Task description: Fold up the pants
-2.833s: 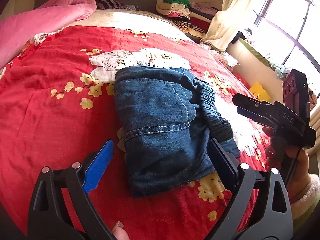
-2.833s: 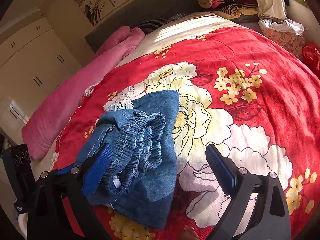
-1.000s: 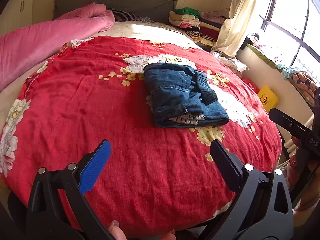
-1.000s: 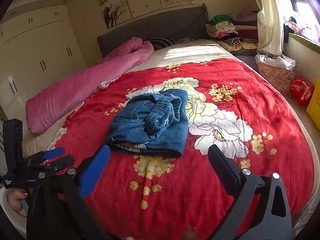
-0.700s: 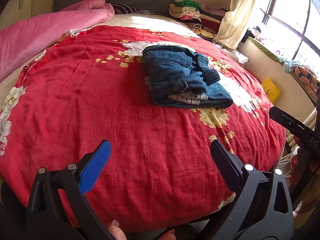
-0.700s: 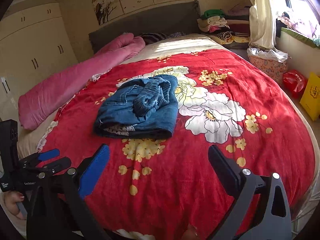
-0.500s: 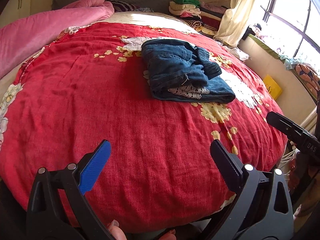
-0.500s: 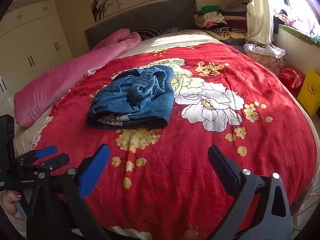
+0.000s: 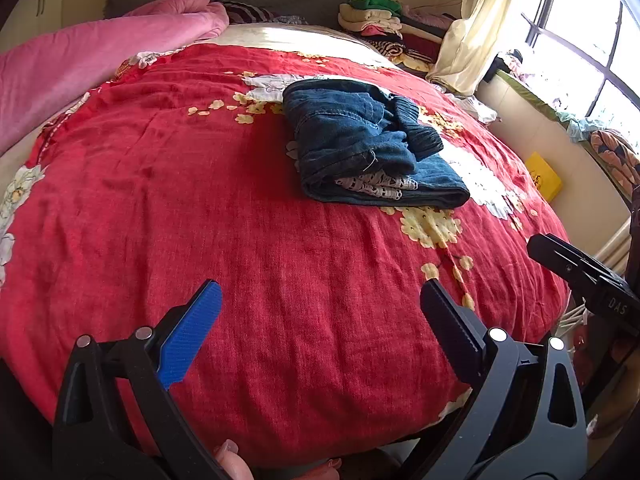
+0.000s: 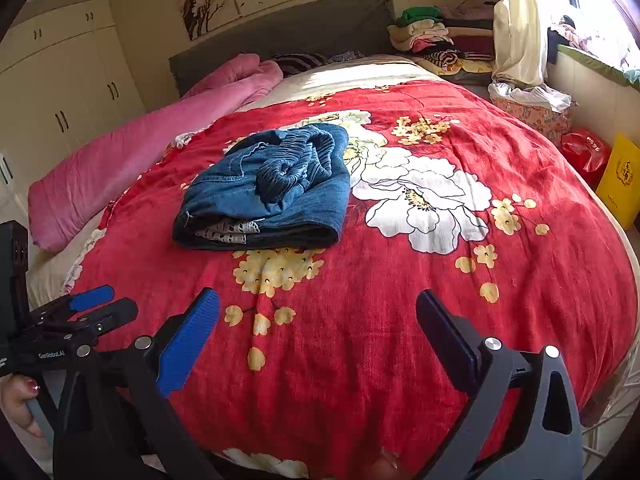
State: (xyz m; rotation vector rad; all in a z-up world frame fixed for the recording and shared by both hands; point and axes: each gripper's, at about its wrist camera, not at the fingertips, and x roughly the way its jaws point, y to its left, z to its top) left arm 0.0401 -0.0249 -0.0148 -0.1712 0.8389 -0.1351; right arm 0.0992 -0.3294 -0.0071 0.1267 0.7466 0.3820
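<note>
The blue denim pants lie folded in a compact bundle on the red flowered bedspread, with the elastic waistband bunched on top; they also show in the right wrist view. My left gripper is open and empty, held over the near edge of the bed, well short of the pants. My right gripper is open and empty, also back from the pants. The right gripper shows at the right edge of the left wrist view, and the left gripper at the left edge of the right wrist view.
A pink quilt lies rolled along the bed's left side. Stacked clothes sit by the headboard. A curtain and window are on the right. A red bag and yellow bag stand on the floor. White wardrobes stand at left.
Both grippers have pulled back from the folded pants toward the bed's near edge, staying open and empty. The pants have not moved.
</note>
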